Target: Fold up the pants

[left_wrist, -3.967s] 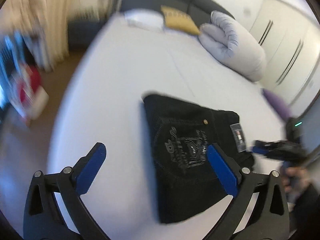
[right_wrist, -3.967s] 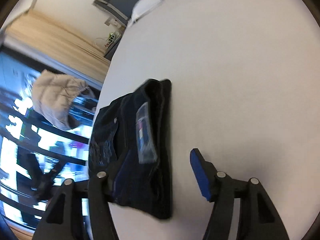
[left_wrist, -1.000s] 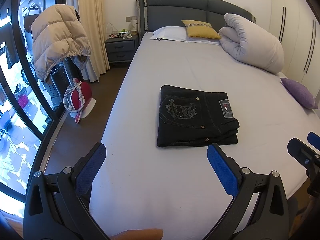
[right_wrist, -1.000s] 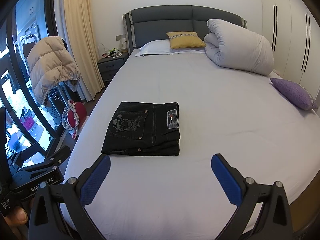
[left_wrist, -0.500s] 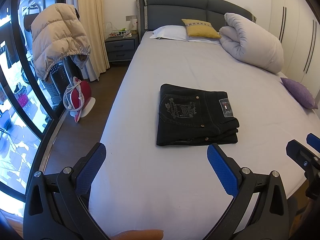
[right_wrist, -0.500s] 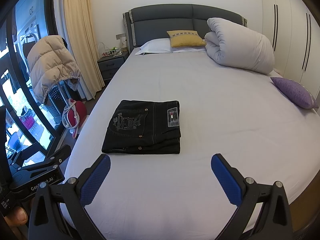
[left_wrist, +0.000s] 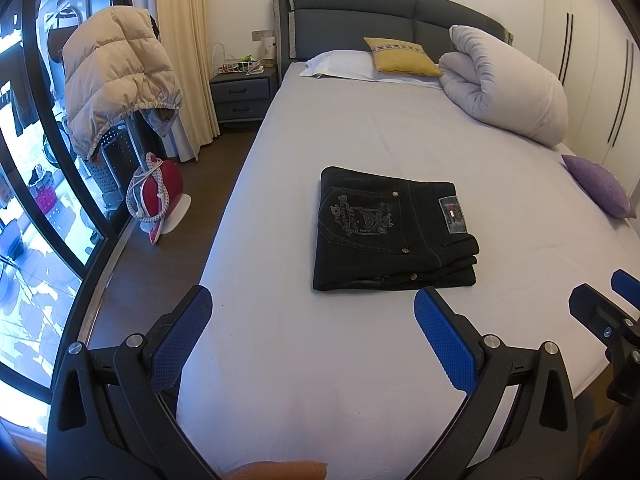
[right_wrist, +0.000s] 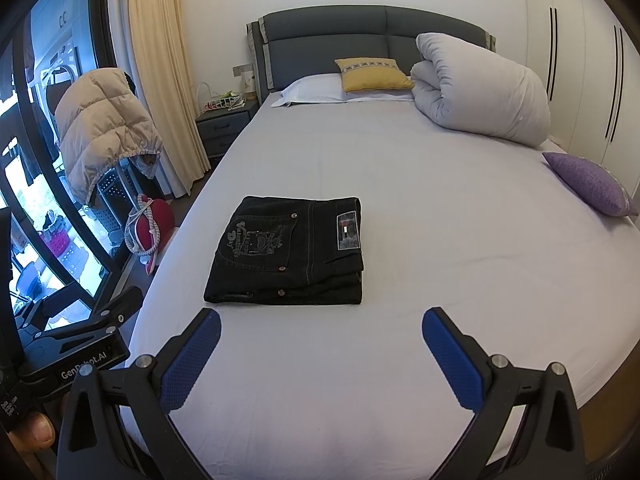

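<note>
The black pants lie folded into a flat stacked rectangle at frame centre on the bed, embroidered pocket up, long axis running left to right, waist label toward the right. Both the left gripper and right gripper hang released, jaws spread, near the bed's lower edge. Only the right view shows the left gripper's body at lower left.

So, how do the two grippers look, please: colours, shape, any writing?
Both the left gripper and right gripper have black Y-shaped frames with silver screws and blue, dimple-textured pads. White lettering, "GenRobot.AI", marks the left gripper's body in the right wrist view.
</note>
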Available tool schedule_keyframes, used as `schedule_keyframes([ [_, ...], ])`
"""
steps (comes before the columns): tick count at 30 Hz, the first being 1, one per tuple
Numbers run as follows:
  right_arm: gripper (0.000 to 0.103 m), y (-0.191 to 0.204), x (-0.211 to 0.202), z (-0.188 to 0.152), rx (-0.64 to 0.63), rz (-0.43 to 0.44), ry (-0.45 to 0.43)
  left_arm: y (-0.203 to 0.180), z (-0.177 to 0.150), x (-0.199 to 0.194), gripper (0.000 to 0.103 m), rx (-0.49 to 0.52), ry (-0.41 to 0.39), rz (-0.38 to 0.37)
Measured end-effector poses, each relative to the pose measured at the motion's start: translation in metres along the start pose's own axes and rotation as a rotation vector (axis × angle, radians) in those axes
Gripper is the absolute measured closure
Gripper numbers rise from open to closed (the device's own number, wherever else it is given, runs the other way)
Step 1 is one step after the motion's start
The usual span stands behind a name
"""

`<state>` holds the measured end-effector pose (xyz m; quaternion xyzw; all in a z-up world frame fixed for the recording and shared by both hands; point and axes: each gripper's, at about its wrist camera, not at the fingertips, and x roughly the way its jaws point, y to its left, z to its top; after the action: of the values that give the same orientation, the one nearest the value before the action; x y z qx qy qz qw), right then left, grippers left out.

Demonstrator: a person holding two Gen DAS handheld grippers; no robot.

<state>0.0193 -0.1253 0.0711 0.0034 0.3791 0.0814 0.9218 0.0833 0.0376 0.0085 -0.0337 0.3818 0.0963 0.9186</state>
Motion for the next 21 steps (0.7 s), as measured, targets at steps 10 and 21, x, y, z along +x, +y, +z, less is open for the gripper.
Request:
schedule_keyframes([
  [10, 0.000, -0.0013, 0.0011, -0.0020, -0.002, 0.004, 0.004, 0.0000, 0.0000, -0.0002, 0.000, 0.000, 0.002, 0.000],
  [21, 0.000, -0.0027, 0.0019, -0.0026, -0.004, 0.005, 0.007, 0.0003, -0.0043, 0.0011, 0.000, -0.002, 0.006, -0.002],
])
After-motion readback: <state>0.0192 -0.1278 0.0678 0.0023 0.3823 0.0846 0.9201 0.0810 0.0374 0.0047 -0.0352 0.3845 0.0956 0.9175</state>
